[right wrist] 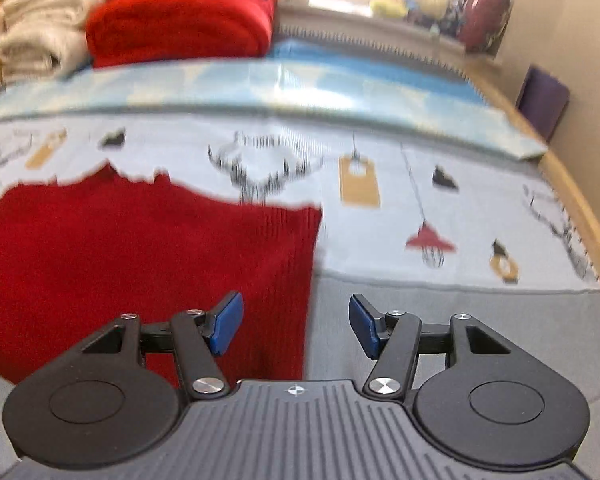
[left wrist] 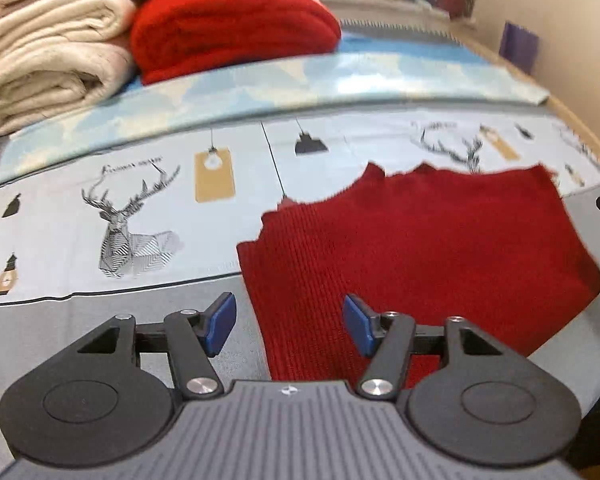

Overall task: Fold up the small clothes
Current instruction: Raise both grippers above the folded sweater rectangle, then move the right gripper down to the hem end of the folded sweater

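Note:
A small dark red knit garment (left wrist: 412, 248) lies flat on the printed bedsheet (left wrist: 100, 184). It also shows in the right wrist view (right wrist: 140, 264). My left gripper (left wrist: 290, 324) is open and empty, hovering over the garment's near left edge. My right gripper (right wrist: 296, 324) is open and empty, hovering over the garment's near right edge. Neither gripper touches the cloth, as far as I can tell.
A folded bright red blanket (left wrist: 232, 24) and a stack of cream towels (left wrist: 48, 52) sit at the back left. A light blue sheet (left wrist: 300, 80) lies behind the garment. A wooden bed edge (right wrist: 580, 208) and a wall run along the right.

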Motion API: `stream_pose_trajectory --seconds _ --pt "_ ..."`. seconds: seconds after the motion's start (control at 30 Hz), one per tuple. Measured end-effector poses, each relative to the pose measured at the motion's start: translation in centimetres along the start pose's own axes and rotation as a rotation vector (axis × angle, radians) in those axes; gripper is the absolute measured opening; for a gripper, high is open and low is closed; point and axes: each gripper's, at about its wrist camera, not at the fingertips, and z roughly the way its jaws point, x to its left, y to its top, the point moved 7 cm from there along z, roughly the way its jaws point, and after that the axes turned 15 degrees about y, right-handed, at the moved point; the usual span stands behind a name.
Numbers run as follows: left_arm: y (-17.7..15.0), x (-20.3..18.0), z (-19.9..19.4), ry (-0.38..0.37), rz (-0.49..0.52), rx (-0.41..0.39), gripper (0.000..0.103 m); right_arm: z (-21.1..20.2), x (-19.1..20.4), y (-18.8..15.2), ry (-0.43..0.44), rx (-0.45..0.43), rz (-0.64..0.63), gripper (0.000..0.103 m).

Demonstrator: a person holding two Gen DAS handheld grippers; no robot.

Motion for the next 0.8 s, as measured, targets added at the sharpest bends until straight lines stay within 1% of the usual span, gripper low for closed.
stream_pose_trajectory --seconds 0.03,0.1,0.13,0.2,0.23,0.3,0.33,0.4,0.57,0.67,0.7,0.73,0.8 --pt "-0.1 0.0 -0.7 0.001 -0.011 -0.010 0.065 -0.4 0.2 0.4 -0.008 -0.022 0.000 0.060" --pt "-0.3 0.0 -1.9 -0.001 -0.035 -0.033 0.071 -1.9 1.0 1.7 -0.009 -0.084 0.015 0.060" --pt "-0.4 0.0 -2.5 -0.003 -0.046 -0.045 0.072 -2.5 1.5 2.2 -0.003 -0.111 0.025 0.060" --pt "-1.0 -0.2 -2.6 -0.001 -0.069 -0.063 0.072 -3.5 2.8 3.1 0.008 -0.162 0.039 0.060" --pt "-1.6 -0.2 -2.4 0.003 -0.076 -0.055 0.072 -3.9 3.6 3.4 0.011 -0.181 0.037 0.060" --pt "-2.4 -0.2 -1.4 0.036 -0.086 0.000 0.072 -4.5 5.2 3.6 0.023 -0.211 0.034 0.060" --pt "-2.4 0.0 -1.2 0.047 -0.097 0.006 0.072 -4.4 6.0 3.5 0.034 -0.218 0.037 0.060" --pt "-2.2 0.3 -0.9 0.052 -0.115 0.012 0.072 -3.9 7.4 3.1 0.054 -0.201 0.041 0.060" --pt "-2.9 1.8 0.8 0.073 -0.174 0.098 0.072 -2.5 11.5 3.2 0.085 -0.179 -0.020 0.060" --pt "-3.4 2.7 1.3 0.082 -0.199 0.125 0.072 -1.1 14.2 2.9 0.146 -0.142 -0.026 0.050" --pt "-3.5 3.1 1.4 0.083 -0.208 0.132 0.072 -0.7 14.9 2.9 0.162 -0.133 -0.027 0.044" --pt "-3.5 3.3 1.5 0.083 -0.216 0.135 0.072 -0.2 15.8 2.8 0.179 -0.125 -0.035 0.041" --pt "-3.8 3.9 1.5 0.081 -0.226 0.140 0.072 0.5 17.1 2.8 0.195 -0.120 -0.051 0.040"
